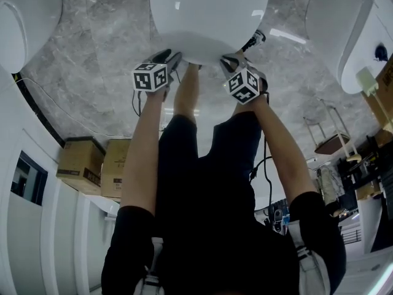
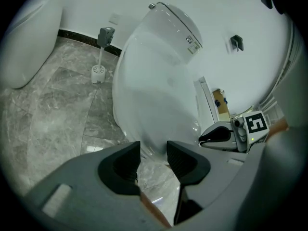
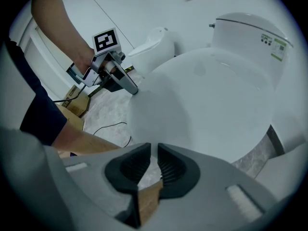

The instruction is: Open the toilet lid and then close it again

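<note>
1. Left gripper (image 2: 153,150): jaws apart, nothing pinched, tips at the left of the toilet lid's (image 1: 209,17) front rim.
2. Lid down on bowl (image 2: 120,117); long axis runs away from the person.
3. Right gripper (image 3: 154,154): jaws narrowly apart, empty, at the rim's right. Judged equally near.

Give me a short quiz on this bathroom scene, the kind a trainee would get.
1. True or false: the toilet lid is down, covering the bowl.
2. Multiple choice: whose jaws stand wider apart? A. left hand-held gripper. B. right hand-held gripper. C. Both are fully together.
3. Fill in: in the left gripper view, left of the lid, stands a toilet ____.

Key
1. True.
2. A. The left jaws show a clear gap, while the right ones leave only a narrow slit.
3. Brush: it is the toilet brush in its white holder.
</note>
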`<state>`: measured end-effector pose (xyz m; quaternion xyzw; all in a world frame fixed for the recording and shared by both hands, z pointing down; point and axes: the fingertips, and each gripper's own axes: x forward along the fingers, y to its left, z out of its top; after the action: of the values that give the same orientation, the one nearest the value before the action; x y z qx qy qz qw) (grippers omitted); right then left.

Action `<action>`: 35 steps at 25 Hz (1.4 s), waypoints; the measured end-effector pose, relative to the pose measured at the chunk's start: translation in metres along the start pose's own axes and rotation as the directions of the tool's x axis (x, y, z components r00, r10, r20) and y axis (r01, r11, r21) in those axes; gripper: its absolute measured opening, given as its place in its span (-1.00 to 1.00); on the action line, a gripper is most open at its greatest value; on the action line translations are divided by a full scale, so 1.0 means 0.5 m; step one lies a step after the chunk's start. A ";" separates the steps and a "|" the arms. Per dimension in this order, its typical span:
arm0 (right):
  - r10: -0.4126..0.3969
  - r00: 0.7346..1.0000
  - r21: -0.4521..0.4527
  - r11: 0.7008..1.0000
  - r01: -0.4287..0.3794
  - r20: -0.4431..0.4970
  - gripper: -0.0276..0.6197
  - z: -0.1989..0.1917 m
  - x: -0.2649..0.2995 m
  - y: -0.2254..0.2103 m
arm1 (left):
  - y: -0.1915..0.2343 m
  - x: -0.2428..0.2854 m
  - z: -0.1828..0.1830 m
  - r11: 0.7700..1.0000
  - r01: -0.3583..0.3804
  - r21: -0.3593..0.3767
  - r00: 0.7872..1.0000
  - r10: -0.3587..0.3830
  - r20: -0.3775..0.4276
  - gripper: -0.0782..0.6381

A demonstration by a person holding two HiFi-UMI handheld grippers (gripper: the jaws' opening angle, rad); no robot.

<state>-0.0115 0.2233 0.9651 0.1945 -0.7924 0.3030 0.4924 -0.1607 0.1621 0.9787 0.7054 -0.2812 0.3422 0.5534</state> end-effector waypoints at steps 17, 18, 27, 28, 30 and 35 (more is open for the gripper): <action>0.085 0.995 -0.027 0.996 -0.086 -0.050 -0.76 0.042 -0.185 0.072 | -0.111 -0.163 0.079 0.995 -0.061 0.073 0.998 0.061 0.006 -0.34; 0.079 0.996 -0.032 0.996 -0.080 -0.045 -0.76 0.054 -0.204 0.074 | -0.121 -0.180 0.084 0.994 -0.063 0.092 0.998 0.062 0.006 -0.34; -0.004 1.000 -0.097 0.995 0.005 0.010 -0.76 0.168 -0.372 0.073 | -0.217 -0.311 0.101 0.976 -0.059 0.208 0.998 0.051 0.045 -0.39; -0.015 1.000 -0.095 0.995 0.018 0.026 -0.76 0.181 -0.394 0.074 | -0.240 -0.327 0.104 0.970 -0.049 0.239 0.998 0.037 0.056 -0.41; -0.035 0.997 -0.082 0.996 0.040 0.062 -0.76 0.205 -0.435 0.077 | -0.283 -0.358 0.110 0.954 -0.031 0.299 0.997 0.008 0.076 -0.48; -0.080 0.987 -0.027 0.996 0.085 0.138 -0.83 0.257 -0.526 0.090 | -0.370 -0.449 0.145 0.931 -0.009 0.365 0.985 -0.055 0.165 -0.72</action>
<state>-0.0087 0.1730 0.6732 0.2394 -0.8204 0.2553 0.4521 -0.1410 0.1379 0.6805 0.8260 -0.2514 0.3194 0.3906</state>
